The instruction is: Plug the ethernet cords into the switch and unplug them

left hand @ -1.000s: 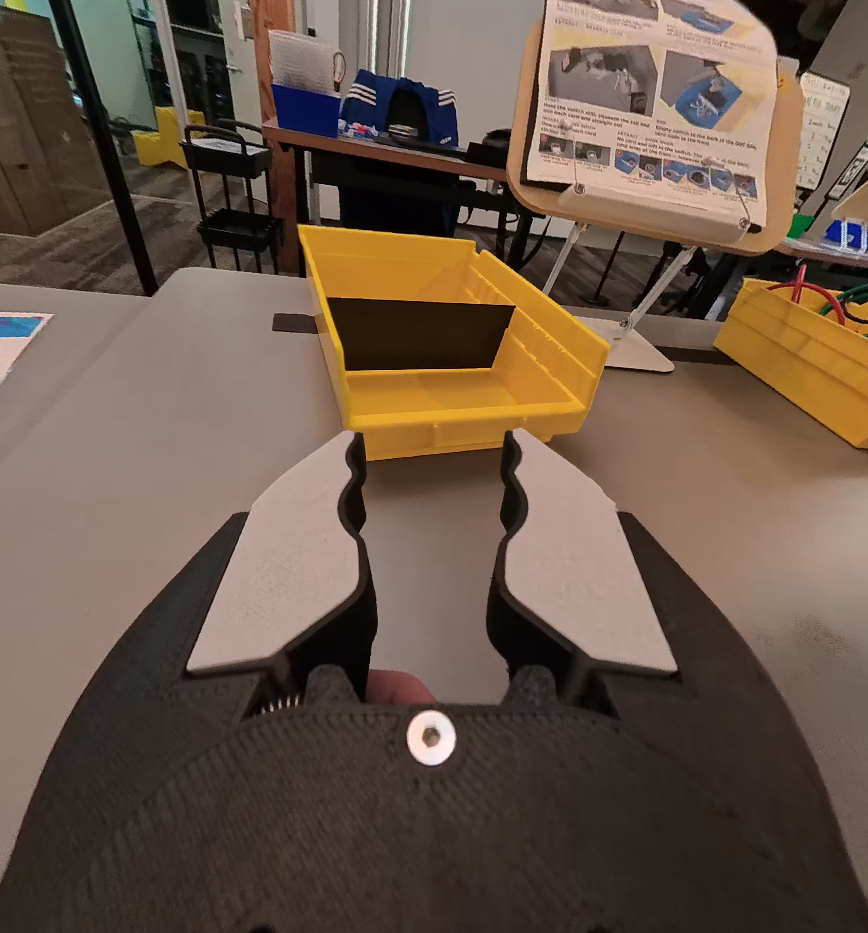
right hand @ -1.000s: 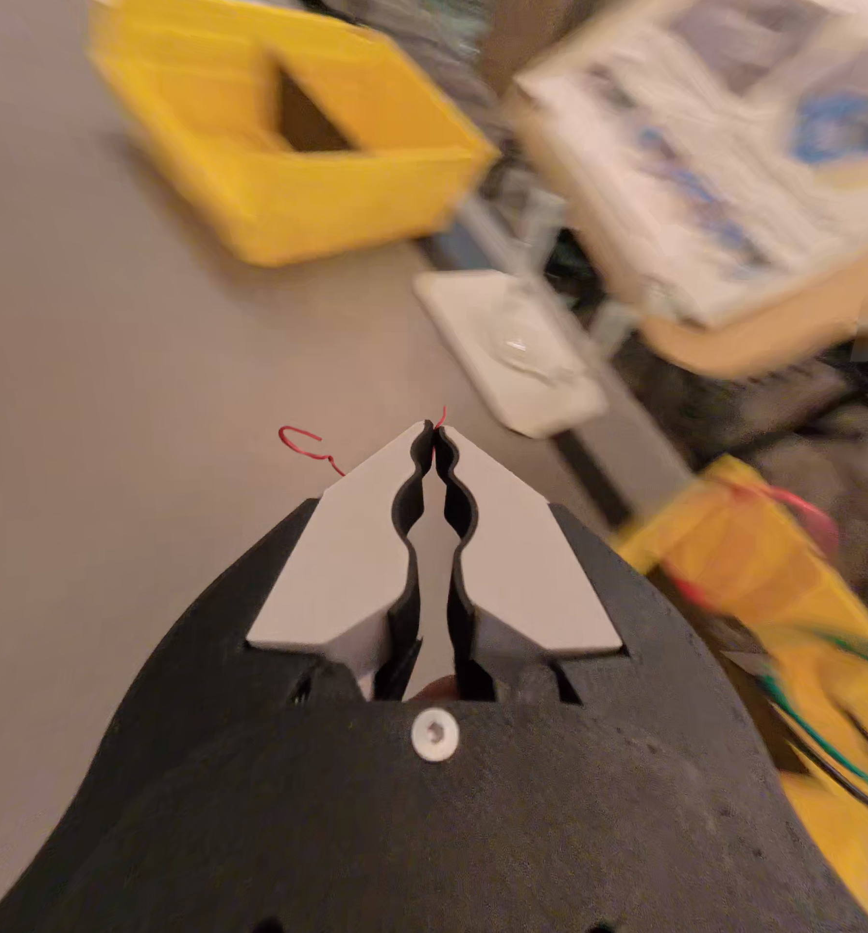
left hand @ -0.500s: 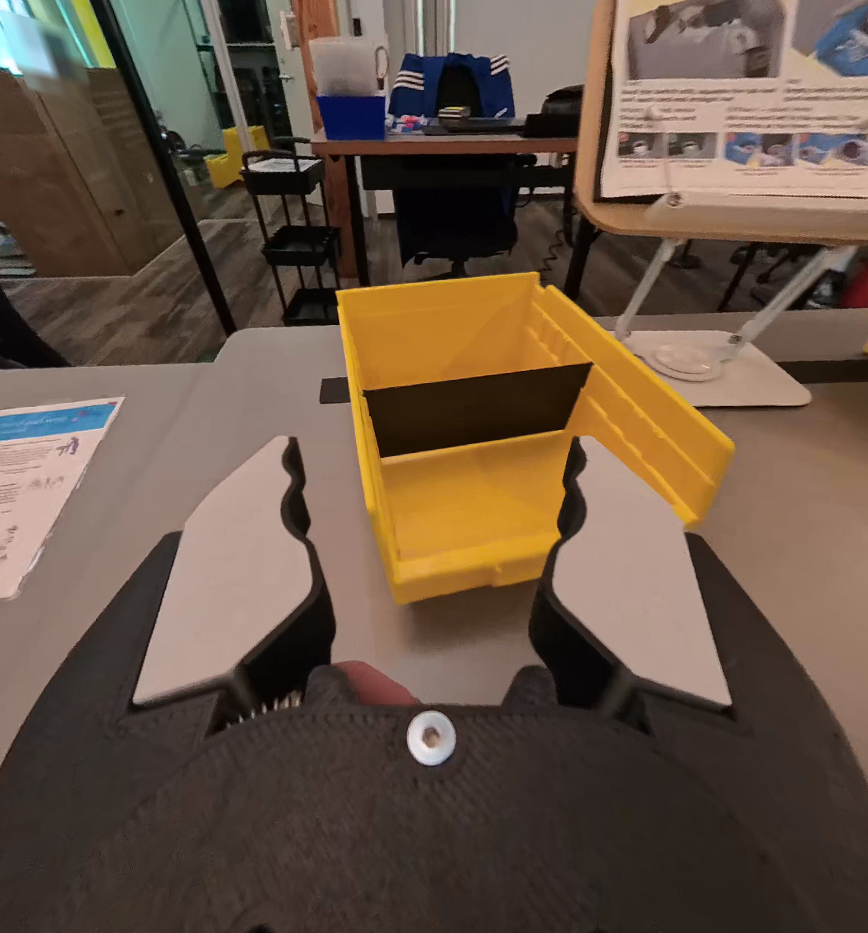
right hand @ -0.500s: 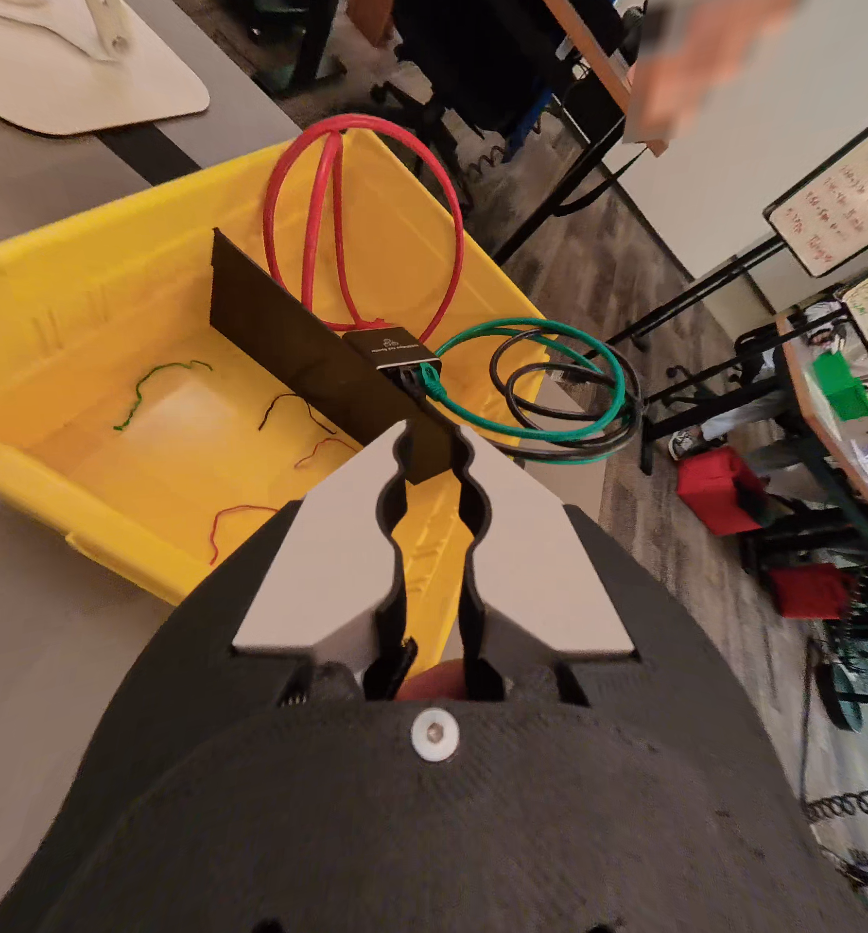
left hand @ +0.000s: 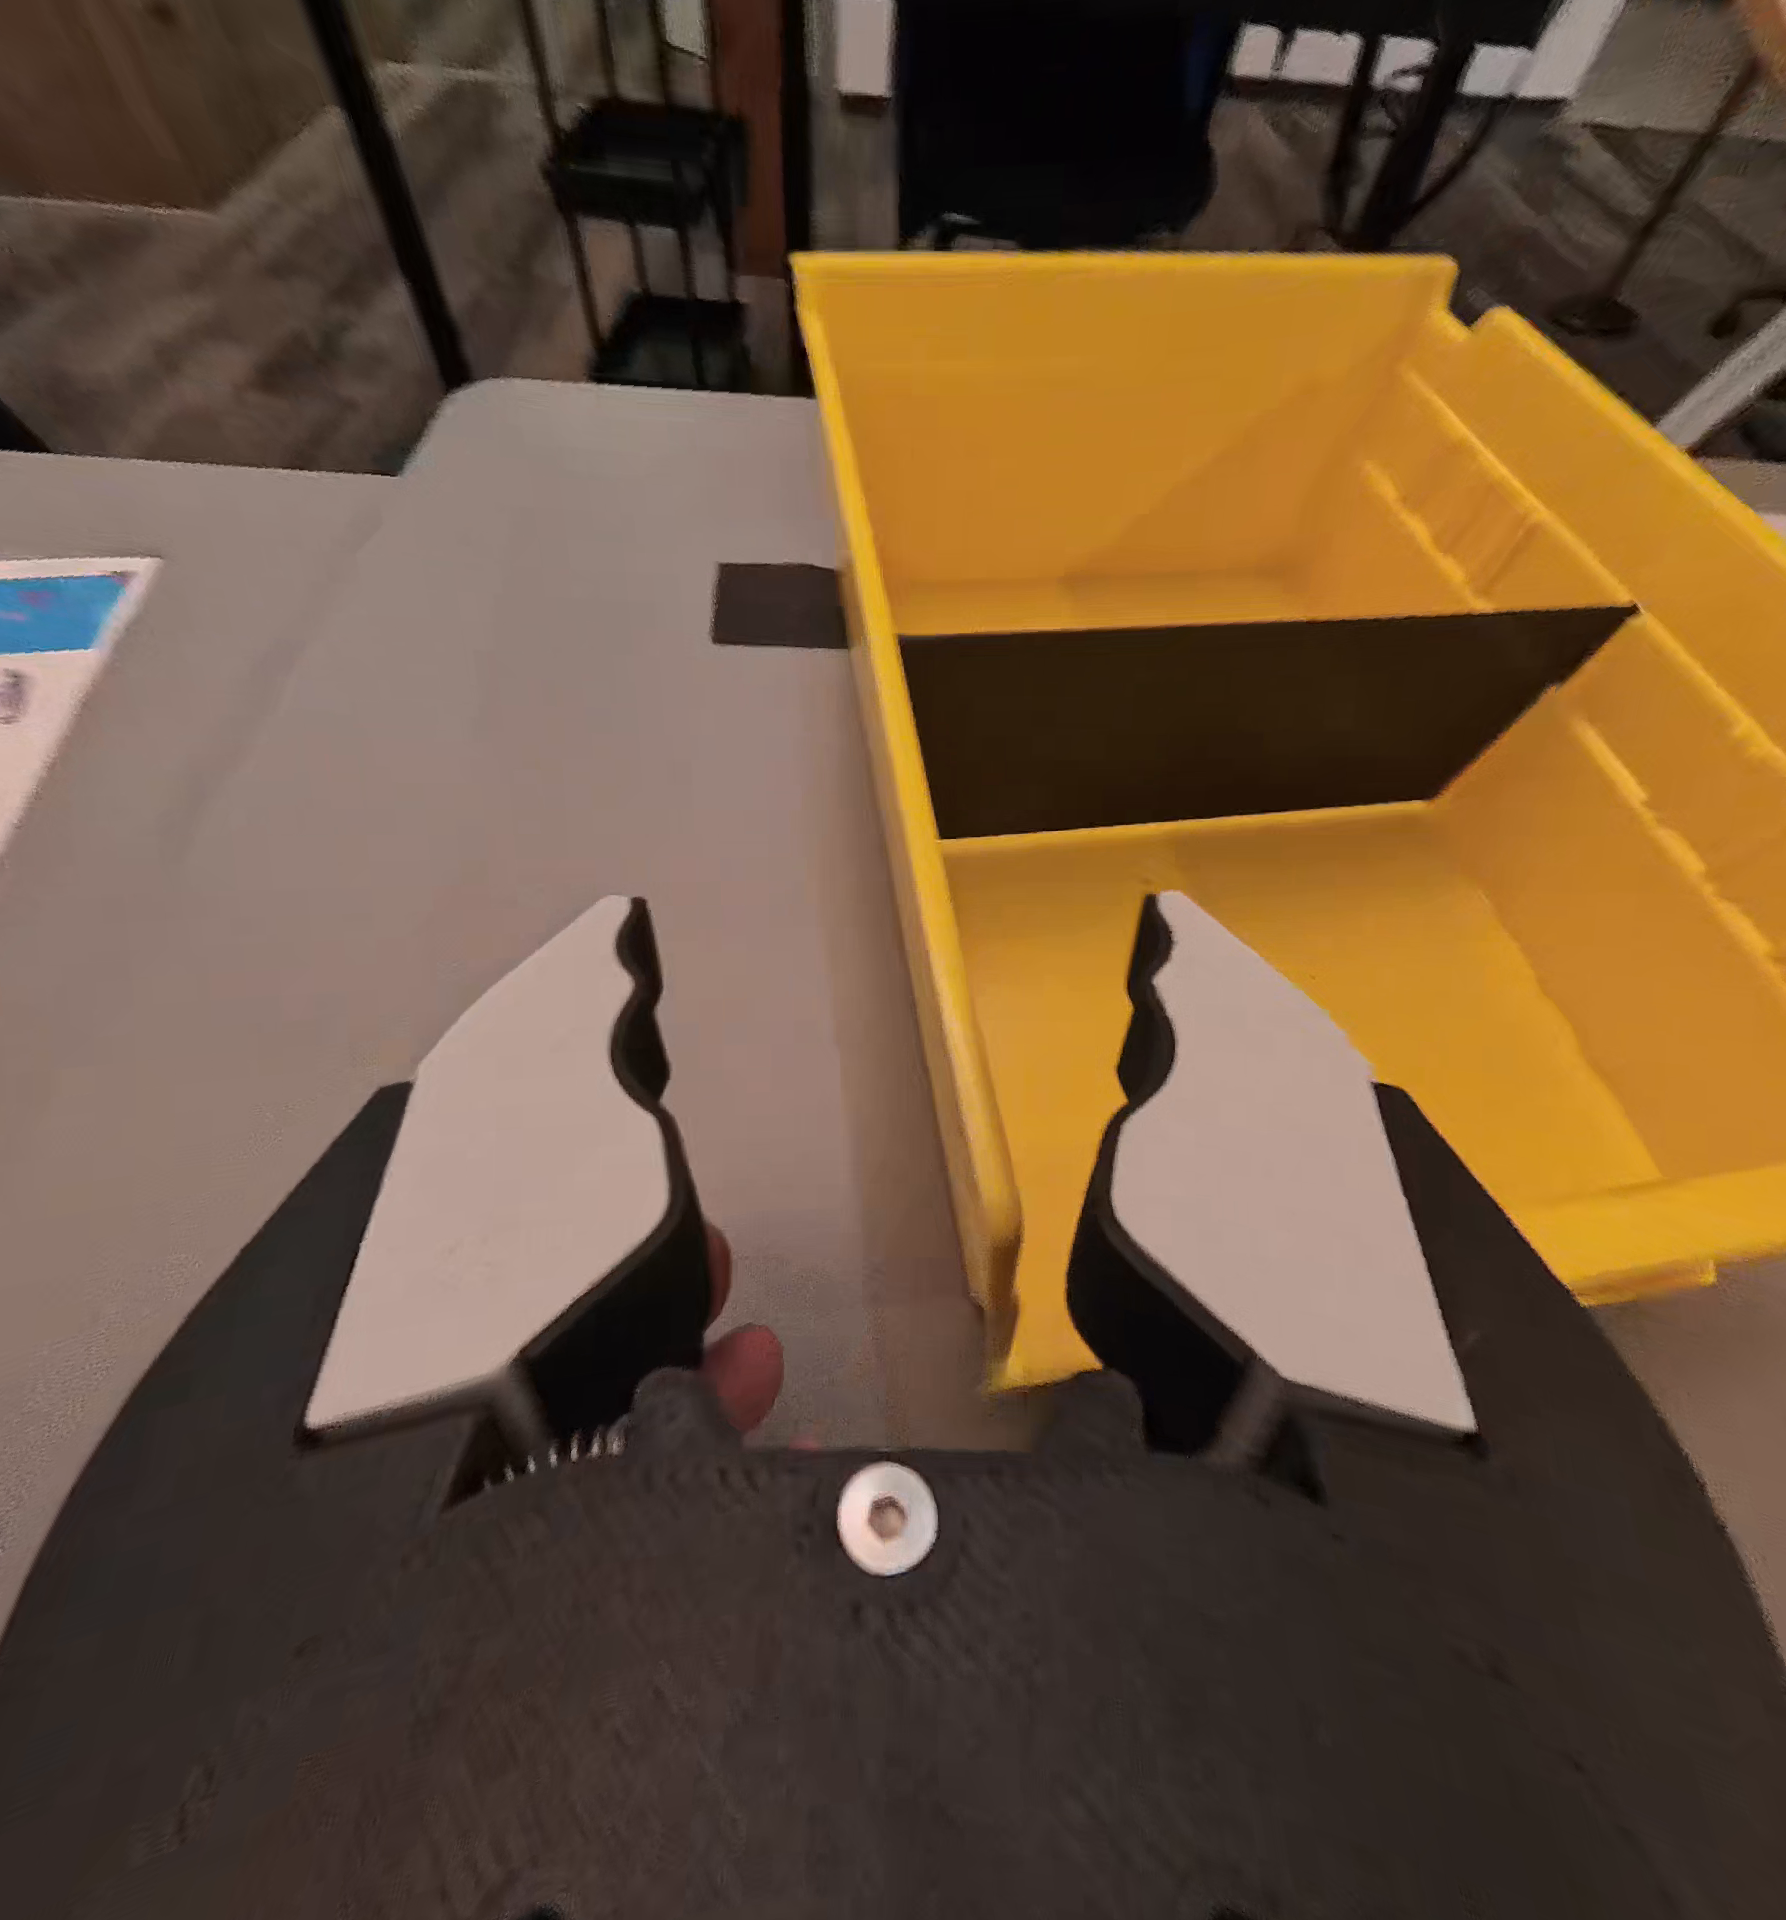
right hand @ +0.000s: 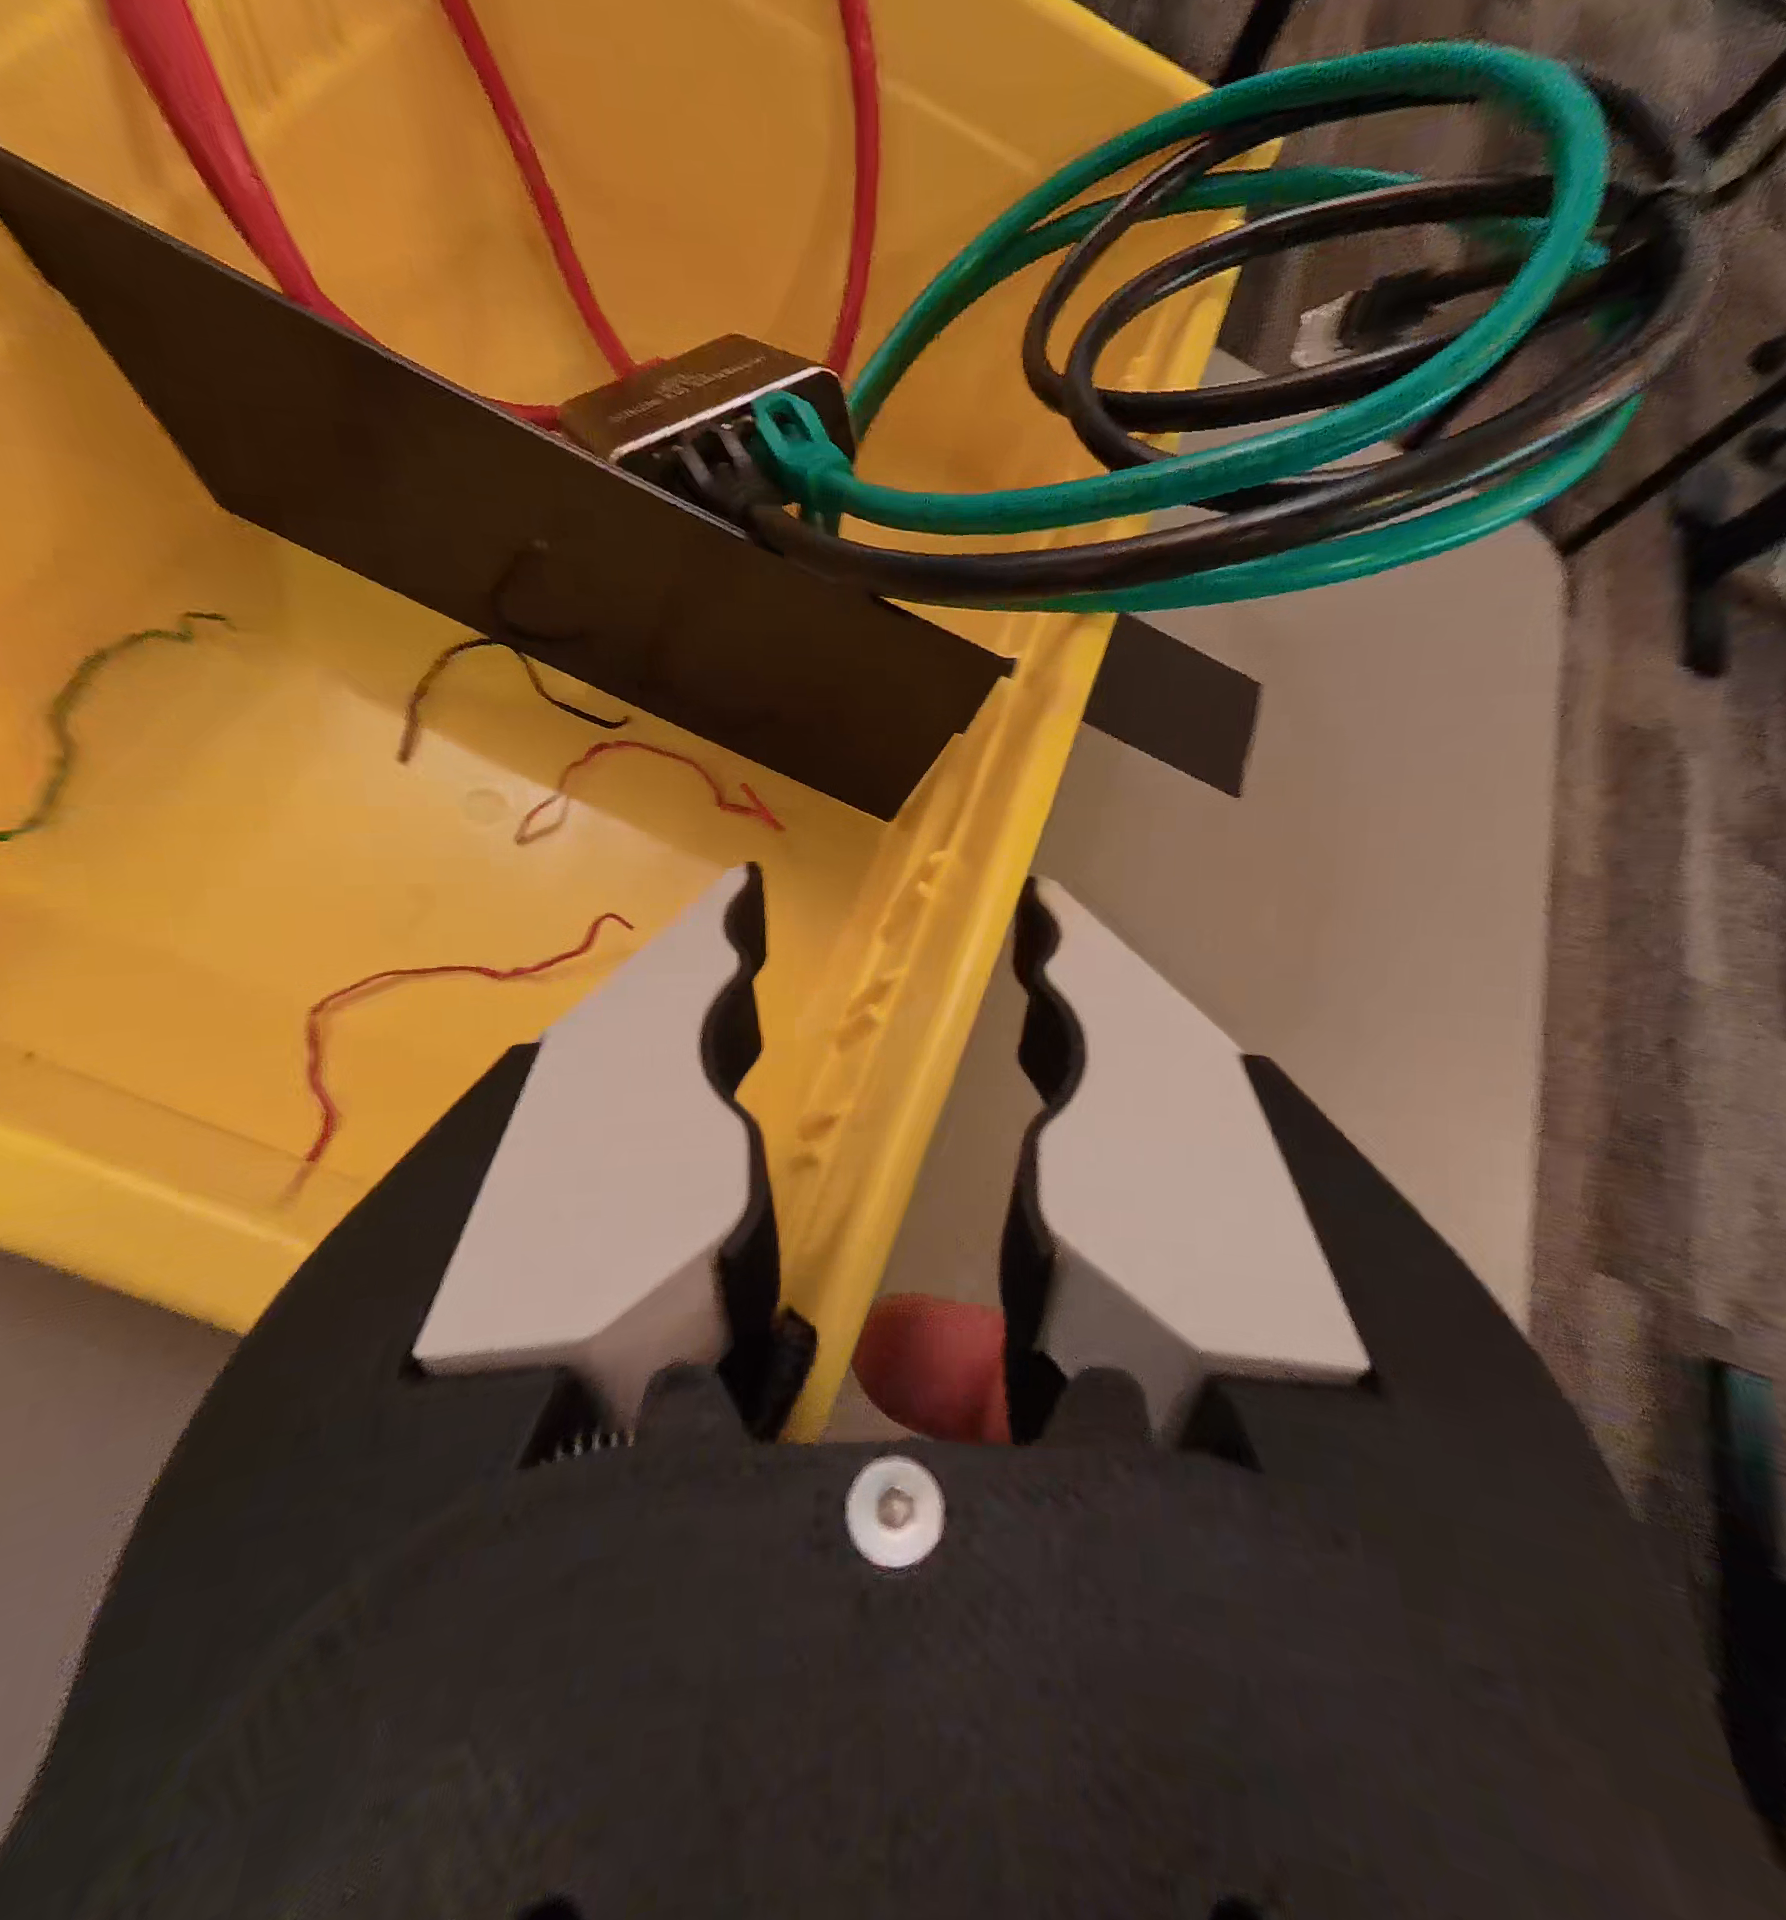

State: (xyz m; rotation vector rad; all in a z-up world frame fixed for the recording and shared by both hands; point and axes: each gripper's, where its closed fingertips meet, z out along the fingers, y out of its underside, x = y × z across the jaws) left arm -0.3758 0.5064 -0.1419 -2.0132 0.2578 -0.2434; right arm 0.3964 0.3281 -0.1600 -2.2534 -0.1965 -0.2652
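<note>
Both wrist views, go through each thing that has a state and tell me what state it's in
Left tool: open, straddling the empty bin's side wall.
Right tool: open, straddling the cable bin's wall.
Switch: green cord and black cord plugged in.
Red cord: looped behind; ends hidden.

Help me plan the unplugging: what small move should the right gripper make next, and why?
Probably ease the right gripper forward over the yellow plastic bin's side wall toward the small black switch. Its jaws stand open and empty, short of the green ethernet cord plugged in there.
</note>
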